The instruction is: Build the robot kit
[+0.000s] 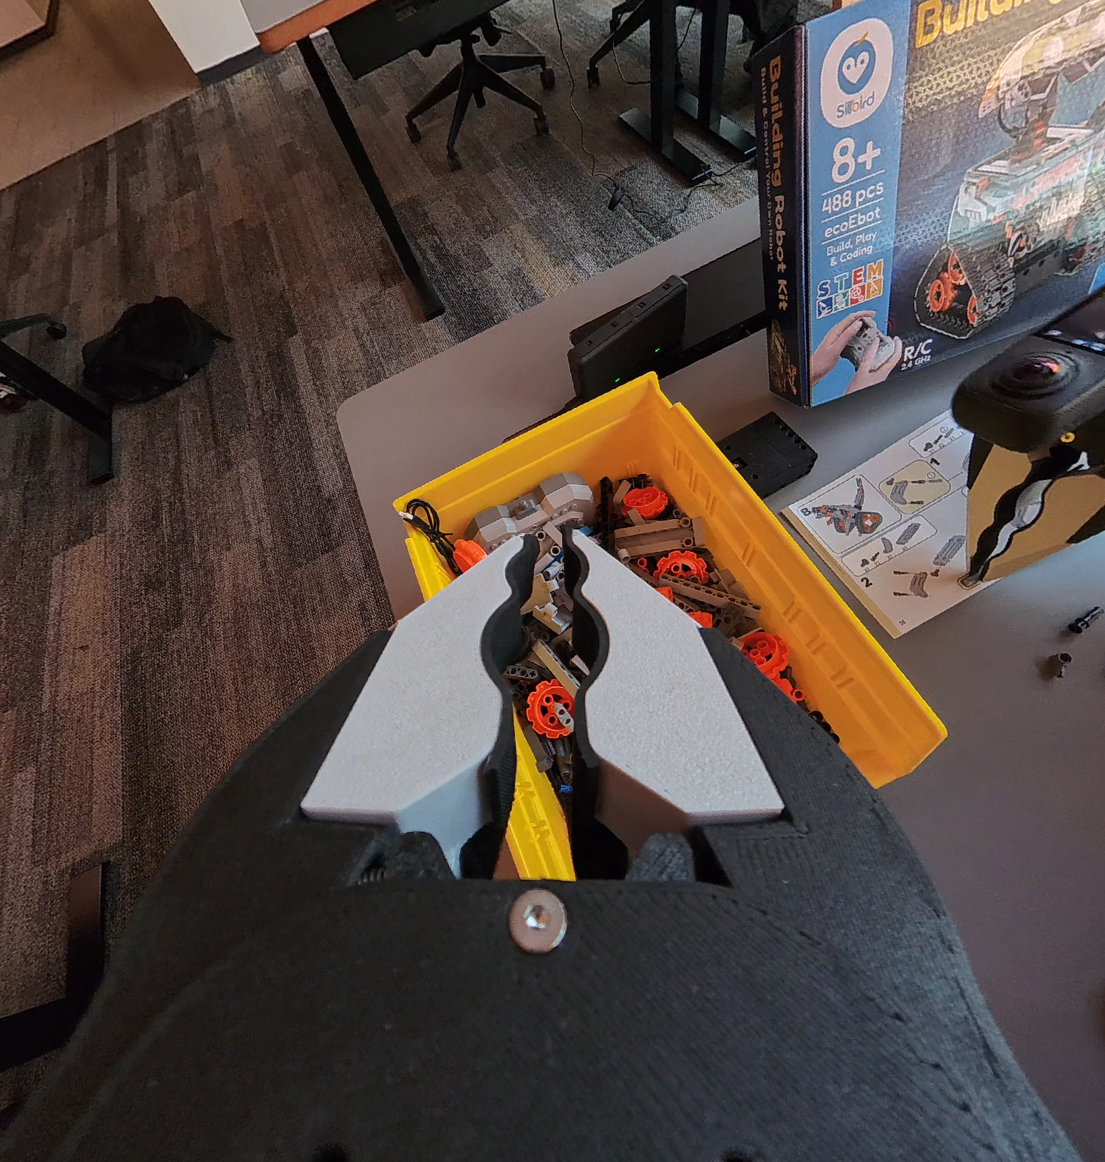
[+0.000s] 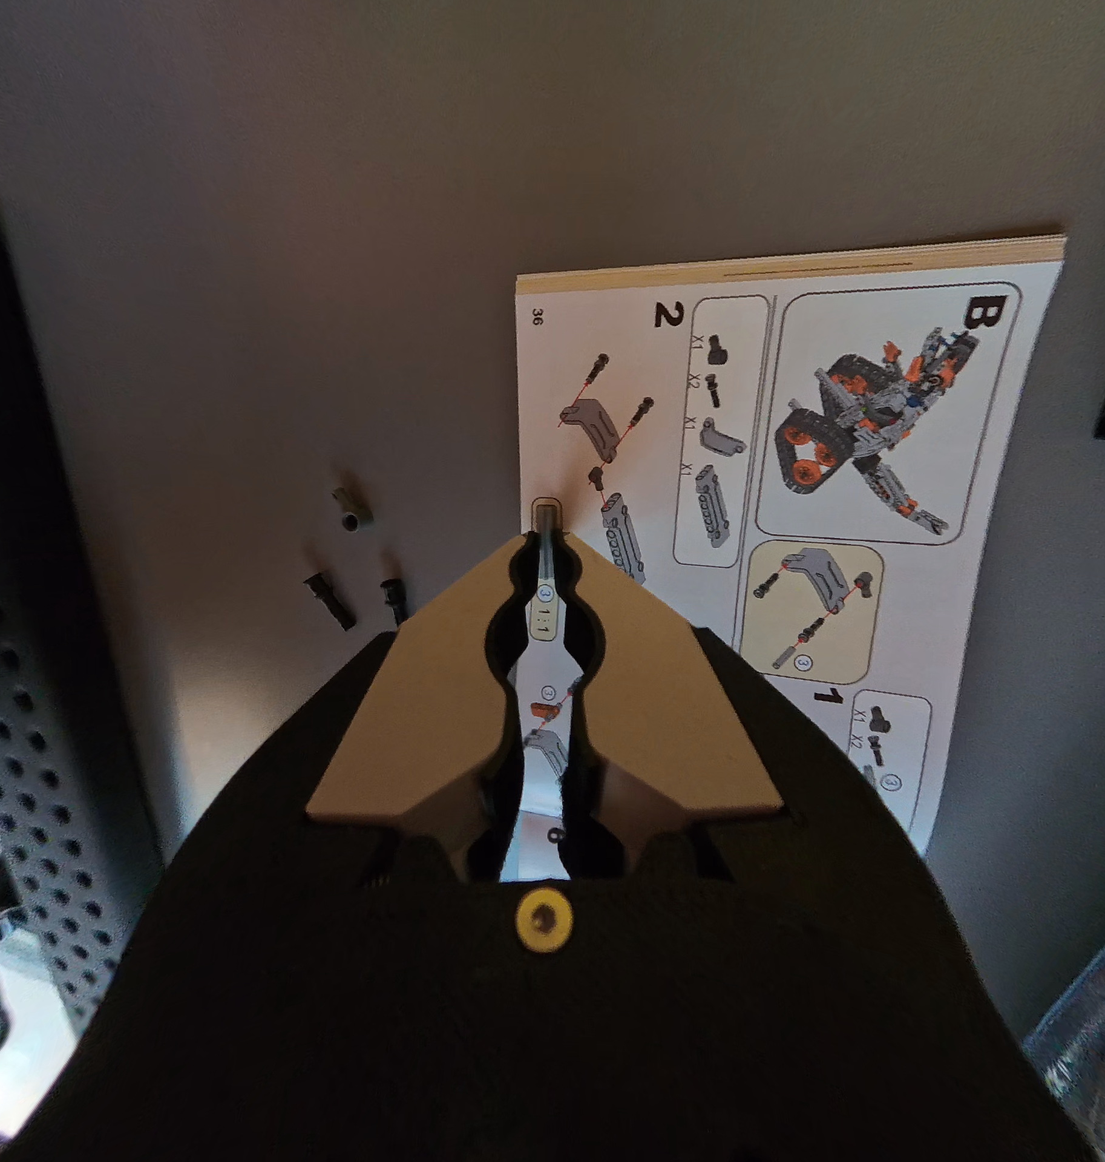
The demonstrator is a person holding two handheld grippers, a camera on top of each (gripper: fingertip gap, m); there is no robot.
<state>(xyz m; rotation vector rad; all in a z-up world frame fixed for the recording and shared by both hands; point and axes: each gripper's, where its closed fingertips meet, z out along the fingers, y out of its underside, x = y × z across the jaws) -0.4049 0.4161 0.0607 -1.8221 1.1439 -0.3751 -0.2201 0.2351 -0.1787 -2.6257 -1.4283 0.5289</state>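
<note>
Yellow plastic forms the bin (image 1: 789, 603) of orange gears (image 1: 550, 705) and grey beams on the grey table (image 1: 1009, 880), and the left gripper (image 1: 555, 539) hovers over it with its fingers slightly parted, holding nothing. The right gripper (image 2: 545, 534) sits low over the open instruction booklet (image 2: 789, 478), tips nearly together; it seems to pinch a thin grey axle (image 2: 545, 525), though that could be print. Small black pins (image 2: 330, 594) lie just left.

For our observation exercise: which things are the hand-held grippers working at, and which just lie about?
At the grippers:
left hand-held gripper over yellow bin of building parts
right hand-held gripper, tip on instruction booklet

Lying about:
kit box
loose pins
black bag on floor
</note>
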